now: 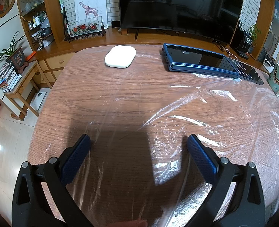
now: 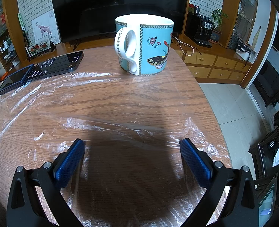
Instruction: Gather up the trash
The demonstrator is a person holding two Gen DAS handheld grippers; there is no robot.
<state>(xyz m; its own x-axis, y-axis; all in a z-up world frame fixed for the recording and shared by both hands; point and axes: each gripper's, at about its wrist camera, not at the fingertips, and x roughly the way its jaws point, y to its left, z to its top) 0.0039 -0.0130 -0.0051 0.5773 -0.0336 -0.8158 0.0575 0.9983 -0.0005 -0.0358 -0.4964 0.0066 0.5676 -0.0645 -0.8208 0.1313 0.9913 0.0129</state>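
A thin clear plastic sheet (image 1: 205, 117) lies flat and wrinkled over the wooden table (image 1: 101, 87); the same clear plastic sheet (image 2: 120, 128) spreads under both views. My left gripper (image 1: 138, 141) hovers just above it, open, nothing between its blue pads. My right gripper (image 2: 132, 145) is likewise open over the plastic near the table's front right, holding nothing. A turquoise butterfly mug (image 2: 145, 45) stands upright on the far part of the wooden table (image 2: 111, 98), well ahead of the right gripper.
A white rounded case (image 1: 120, 56) sits far ahead of the left gripper. A blue folded device (image 1: 198, 61) and a dark phone (image 2: 58, 64) lie at the back. Beyond the table are a TV (image 1: 177, 5), cabinets and tiled floor (image 2: 233, 104).
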